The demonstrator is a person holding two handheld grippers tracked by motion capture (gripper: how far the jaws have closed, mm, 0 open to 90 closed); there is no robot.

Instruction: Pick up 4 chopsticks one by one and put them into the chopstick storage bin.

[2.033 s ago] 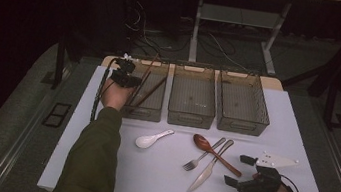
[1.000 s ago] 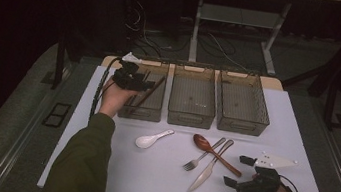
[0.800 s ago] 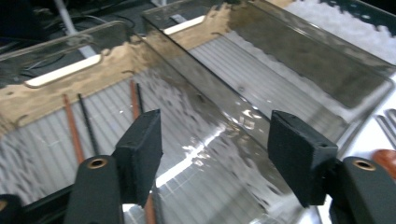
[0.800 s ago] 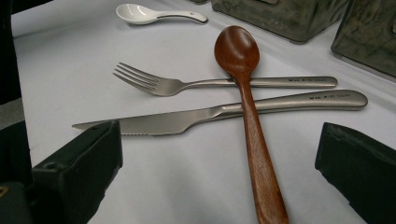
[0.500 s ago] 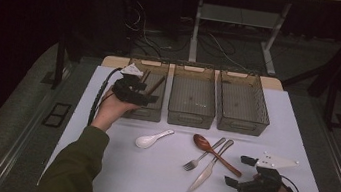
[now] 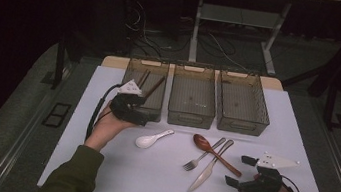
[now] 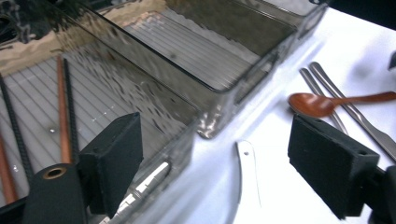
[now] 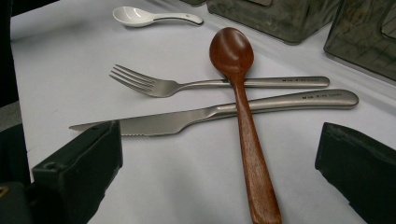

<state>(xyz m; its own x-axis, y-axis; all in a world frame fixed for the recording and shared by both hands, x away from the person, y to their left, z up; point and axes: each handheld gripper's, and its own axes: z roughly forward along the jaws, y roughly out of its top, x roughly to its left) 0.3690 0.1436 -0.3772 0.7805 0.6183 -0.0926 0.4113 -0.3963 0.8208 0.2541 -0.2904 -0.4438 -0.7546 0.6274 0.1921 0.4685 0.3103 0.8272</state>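
My left gripper (image 6: 144,116) hovers at the front wall of the left bin (image 6: 134,70), where several chopsticks (image 7: 63,107) lie. Its jaws have just been opening and stand open with nothing between them; the white spoon (image 6: 152,138) lies on the table just beyond. In the left gripper view, the gripper (image 7: 222,168) looks past the spoon's handle (image 7: 247,168). My right gripper (image 6: 240,171) rests open near the front right, facing the crossed wooden spoon (image 8: 243,107), fork (image 8: 187,85) and knife (image 8: 210,114). The wooden spoon's handle points between its jaws, untouched.
Three smoky plastic bins stand in a row at the back of the white table (image 6: 98,166); the middle bin (image 6: 190,110) and the right bin (image 6: 262,120) hold nothing. Dark floor and cables lie beyond the table's far edge.
My left hand has come back from above the left bin toward the person, down to the bin's front wall. The right hand and the cutlery have stayed put.
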